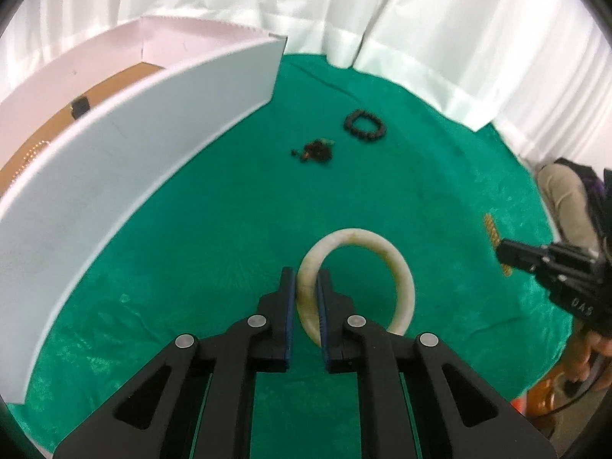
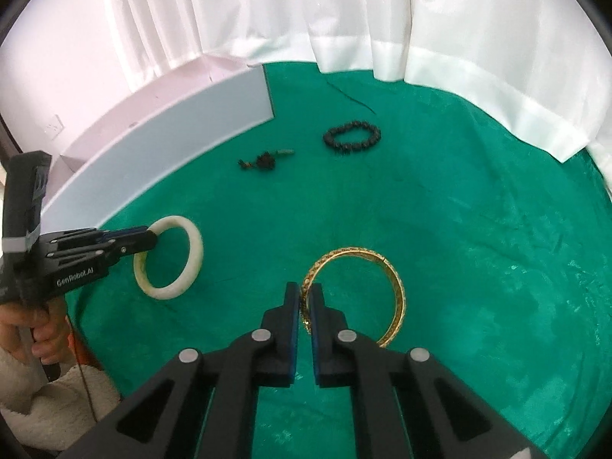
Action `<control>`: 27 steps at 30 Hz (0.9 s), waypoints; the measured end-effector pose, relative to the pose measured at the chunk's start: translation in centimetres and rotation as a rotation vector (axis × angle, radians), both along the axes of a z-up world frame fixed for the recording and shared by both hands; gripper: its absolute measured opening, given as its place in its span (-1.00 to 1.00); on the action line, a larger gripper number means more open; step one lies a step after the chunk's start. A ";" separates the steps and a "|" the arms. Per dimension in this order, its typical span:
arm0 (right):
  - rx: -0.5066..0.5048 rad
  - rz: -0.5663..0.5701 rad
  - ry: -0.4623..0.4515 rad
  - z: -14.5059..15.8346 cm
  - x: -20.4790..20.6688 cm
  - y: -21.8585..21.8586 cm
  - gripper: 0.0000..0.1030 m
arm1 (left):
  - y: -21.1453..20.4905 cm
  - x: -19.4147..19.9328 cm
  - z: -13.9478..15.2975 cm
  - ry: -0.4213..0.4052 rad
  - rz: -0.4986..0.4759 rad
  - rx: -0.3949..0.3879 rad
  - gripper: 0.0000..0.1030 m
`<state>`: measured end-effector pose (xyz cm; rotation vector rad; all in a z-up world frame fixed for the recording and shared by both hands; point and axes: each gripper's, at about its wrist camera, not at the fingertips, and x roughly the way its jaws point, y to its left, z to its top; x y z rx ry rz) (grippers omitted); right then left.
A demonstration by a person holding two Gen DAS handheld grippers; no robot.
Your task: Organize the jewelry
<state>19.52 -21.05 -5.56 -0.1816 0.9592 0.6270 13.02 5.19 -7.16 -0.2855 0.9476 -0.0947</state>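
Nearest to hand, the left gripper (image 1: 306,279) is clamped on the near-left rim of a cream jade-like bangle (image 1: 397,264), its blue-edged pads pinching the band from inside and outside. Seen from the right wrist, that bangle (image 2: 193,246) looks tipped up off the green cloth (image 2: 478,229) on the gripped side, though whether its far edge touches the cloth I cannot tell. The right gripper (image 2: 305,290) is likewise closed on a thin gold bangle (image 2: 397,287), the jaws nearly together with only the slim filigree band between them. A hand in a fleecy cream sleeve (image 2: 34,329) grips the handle of the left tool.

So both pieces are caught at once — the grasping step looks finished, and carrying is what I take to be in hand.

Further out on the cloth, well apart from both bangles, lie a small tangle of dark beads with a pale charm (image 2: 264,161) and, just beyond it, a black beaded bracelet (image 2: 352,138) lying flat in a ring. To the left stands a white open box (image 1: 126,145) with a brown floor, where a fine gold chain (image 1: 28,155) and a small dark item (image 1: 80,108) already rest. White curtains (image 2: 267,11) close off the back.

The next move, as I judge it, calls for lifting each bangle clear of the box's tall near wall and letting go inside — the cream one is closer. The gold band is thin and could swing or slip in so narrow a pinch.
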 end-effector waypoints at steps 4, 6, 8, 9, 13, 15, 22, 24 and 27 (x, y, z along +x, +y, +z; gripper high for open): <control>0.019 0.010 -0.004 0.5 -0.4 0.0 -0.89 | 0.1 -1.2 2.5 -0.045 -0.011 -0.023 -0.84; 0.025 0.020 -0.005 0.7 -0.7 0.2 -0.89 | 0.3 -1.3 3.6 -0.066 -0.008 -0.018 -0.84; 0.032 0.027 -0.005 0.8 -0.8 0.7 -0.89 | 0.7 -1.4 4.5 -0.075 -0.002 -0.036 -0.84; 0.037 0.033 -0.004 0.9 -0.8 0.9 -0.89 | 1.0 -1.5 4.9 -0.080 0.003 -0.048 -0.84; 0.047 0.046 -0.008 1.6 -1.0 1.5 -0.89 | 2.4 -2.4 7.2 -0.117 0.023 -0.066 -0.83; 0.052 0.053 -0.009 1.9 -1.1 1.8 -0.89 | 3.3 -3.0 8.5 -0.139 0.036 -0.083 -0.83; 0.093 0.117 -0.033 4.7 -1.1 4.9 -0.89 | 9.4 -5.7 13.6 -0.223 0.126 -0.127 -0.83; 0.115 0.152 -0.044 6.0 -1.1 6.7 -0.89 | 12.2 -6.4 14.8 -0.247 0.179 -0.119 -0.83; 0.155 0.229 -0.055 8.2 -1.3 10.7 -0.89 | 16.5 -7.3 15.6 -0.255 0.271 -0.067 -0.83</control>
